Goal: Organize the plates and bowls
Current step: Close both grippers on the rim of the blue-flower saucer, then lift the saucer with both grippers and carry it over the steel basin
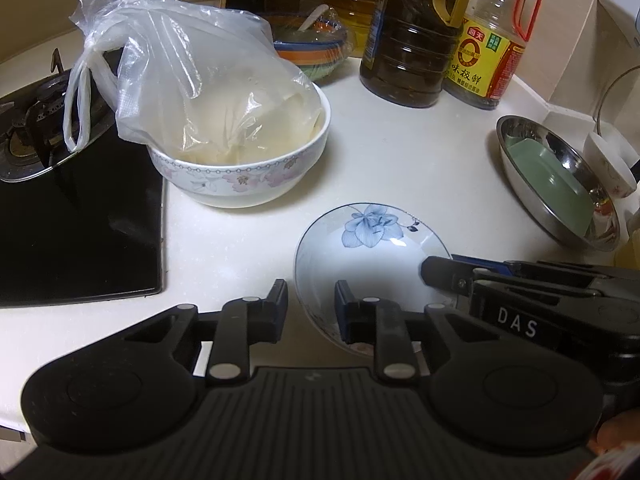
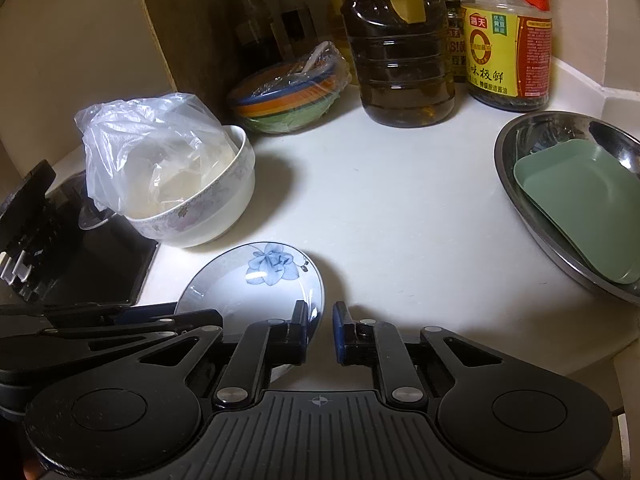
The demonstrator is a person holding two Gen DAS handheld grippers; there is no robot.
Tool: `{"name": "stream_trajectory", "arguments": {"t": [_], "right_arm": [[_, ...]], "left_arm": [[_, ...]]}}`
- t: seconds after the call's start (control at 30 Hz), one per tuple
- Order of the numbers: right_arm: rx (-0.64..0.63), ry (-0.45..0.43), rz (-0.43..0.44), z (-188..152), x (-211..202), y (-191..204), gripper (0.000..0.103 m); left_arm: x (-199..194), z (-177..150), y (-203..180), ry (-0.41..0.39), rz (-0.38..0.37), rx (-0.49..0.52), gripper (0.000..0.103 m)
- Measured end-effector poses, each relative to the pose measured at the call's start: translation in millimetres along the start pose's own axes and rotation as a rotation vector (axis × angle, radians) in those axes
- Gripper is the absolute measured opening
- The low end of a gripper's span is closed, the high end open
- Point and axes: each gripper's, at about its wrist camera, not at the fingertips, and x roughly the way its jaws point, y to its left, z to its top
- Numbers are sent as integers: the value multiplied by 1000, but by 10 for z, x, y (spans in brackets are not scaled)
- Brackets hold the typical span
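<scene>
Nearest the lens, the left tool (image 1: 311, 300) straddles the near-left rim of the blue-flower plate (image 1: 372, 256), one finger outside on the white surface (image 1: 400, 152), one inside the dish, narrowed down until the rim looks pinched between them. The right tool (image 2: 321, 320) does the same on the plate's opposite edge, jaws almost closed, the rim apparently clamped; in the left view its tip reaches in over the plate's right rim. No earlier picture here, so only the present grip can be told.

The plate sits flat on the surface, close in front of both tools. Beyond it and to its left stands the floral bowl (image 1: 240, 176) stuffed with a plastic bag (image 1: 192, 80), with the black stove (image 1: 80, 220) further left. Well to the plate's right lies the steel basin (image 2: 560, 216) holding a green tray (image 2: 580, 208). Behind the plate, at the wall, are the oil bottles (image 2: 400, 60) and a wrapped striped bowl (image 2: 288, 100).

To lift well, I'd judge: raise both sides together and level, as thin glazed rims slip; clear the basin's rim before lowering.
</scene>
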Motion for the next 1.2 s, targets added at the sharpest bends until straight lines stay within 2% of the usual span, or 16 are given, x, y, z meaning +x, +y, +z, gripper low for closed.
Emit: {"name": "stream_trajectory", "arguments": {"t": [0.83,1.2], "right_arm": [[-15,-20,-28,-36,-35,68,9],[8,-48,-44,-48,-173,-68,9]], "left_arm": [[-26,-21,-56,-6,-21,28,19],[-72,12,-262,-21,-34,62,19]]}}
